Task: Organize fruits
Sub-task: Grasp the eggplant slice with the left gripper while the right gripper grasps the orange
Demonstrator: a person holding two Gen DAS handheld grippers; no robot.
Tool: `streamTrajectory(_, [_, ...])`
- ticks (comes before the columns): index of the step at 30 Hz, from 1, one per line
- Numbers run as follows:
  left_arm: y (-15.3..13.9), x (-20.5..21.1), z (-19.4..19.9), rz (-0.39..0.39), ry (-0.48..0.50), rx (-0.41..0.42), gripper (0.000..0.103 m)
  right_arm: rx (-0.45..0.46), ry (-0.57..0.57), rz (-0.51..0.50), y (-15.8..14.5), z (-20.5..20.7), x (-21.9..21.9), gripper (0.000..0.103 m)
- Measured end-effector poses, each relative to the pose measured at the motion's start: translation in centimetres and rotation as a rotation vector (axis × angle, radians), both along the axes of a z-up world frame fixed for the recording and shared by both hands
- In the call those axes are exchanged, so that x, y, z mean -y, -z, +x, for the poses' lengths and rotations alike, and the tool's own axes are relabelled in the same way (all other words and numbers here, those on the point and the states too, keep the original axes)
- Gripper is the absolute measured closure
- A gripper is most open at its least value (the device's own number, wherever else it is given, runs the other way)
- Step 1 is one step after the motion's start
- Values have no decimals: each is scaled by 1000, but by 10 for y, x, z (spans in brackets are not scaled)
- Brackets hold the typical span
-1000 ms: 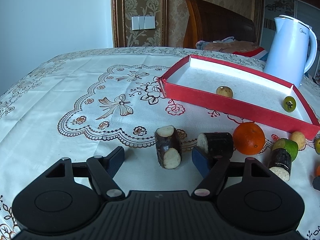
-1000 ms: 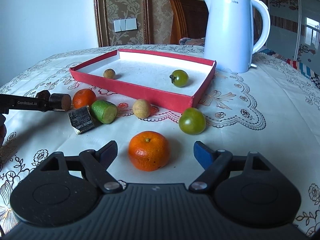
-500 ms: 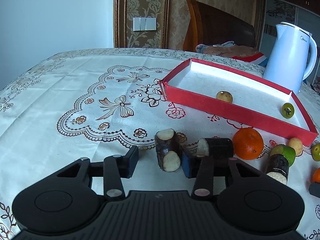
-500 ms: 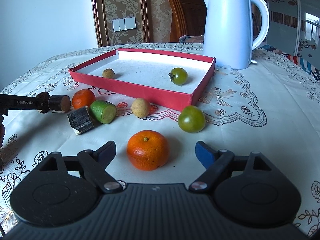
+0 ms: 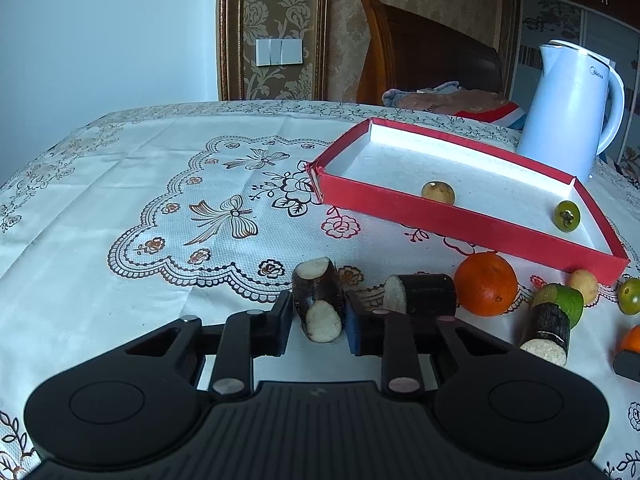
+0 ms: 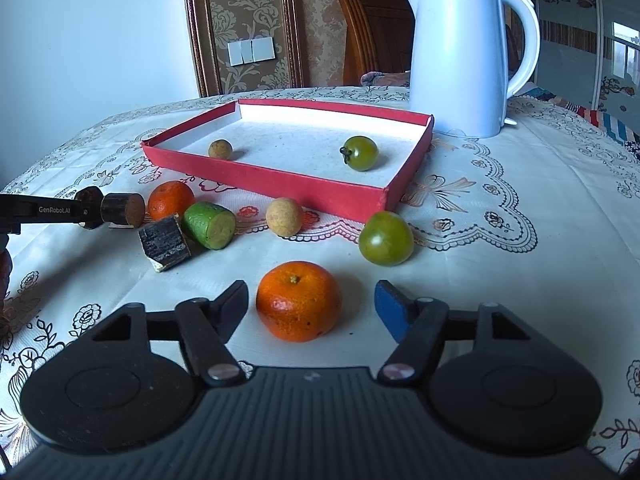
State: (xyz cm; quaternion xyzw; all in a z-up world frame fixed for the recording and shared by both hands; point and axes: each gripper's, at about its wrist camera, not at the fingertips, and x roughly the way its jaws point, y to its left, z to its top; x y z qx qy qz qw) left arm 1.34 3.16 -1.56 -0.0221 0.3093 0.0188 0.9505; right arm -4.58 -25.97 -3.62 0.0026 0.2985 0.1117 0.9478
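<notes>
White embroidered cloth covers the desk, and on it, far side, stands a white kettle just beside the red tray. Inside the tray lie a small brown longan and a green tomato, well apart.

My right fingers straddle an orange mandarin that sits on the cloth between them; the jaws are closing, and neither pad touches the fruit yet, with a clear gap on the blue-padded side. Beyond it lie a second green tomato, a loose longan, a green cut piece and a dark sugarcane chunk.

My left fingers are clamped on a dark-skinned sugarcane piece with pale cut ends, pads pressing its two sides; it rests on the cloth near me. Just right of it lies another dark cane piece, then a second mandarin.

A second ago my left fingers stood wide with the cane loose between them; now they have drawn in onto it. The right pair was also wider then, and the mandarin has not shifted.
</notes>
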Motion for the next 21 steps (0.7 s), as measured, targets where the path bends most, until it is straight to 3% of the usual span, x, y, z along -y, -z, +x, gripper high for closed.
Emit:
streamTrajectory(9, [-1,-1,-1,3,-4,7,77,10,-27,0,-1,-2,-2,62])
streamTrajectory(21, [-3,-4,-4,-2,-9,24,78,40,-24,-10,-3,-6,-4,62])
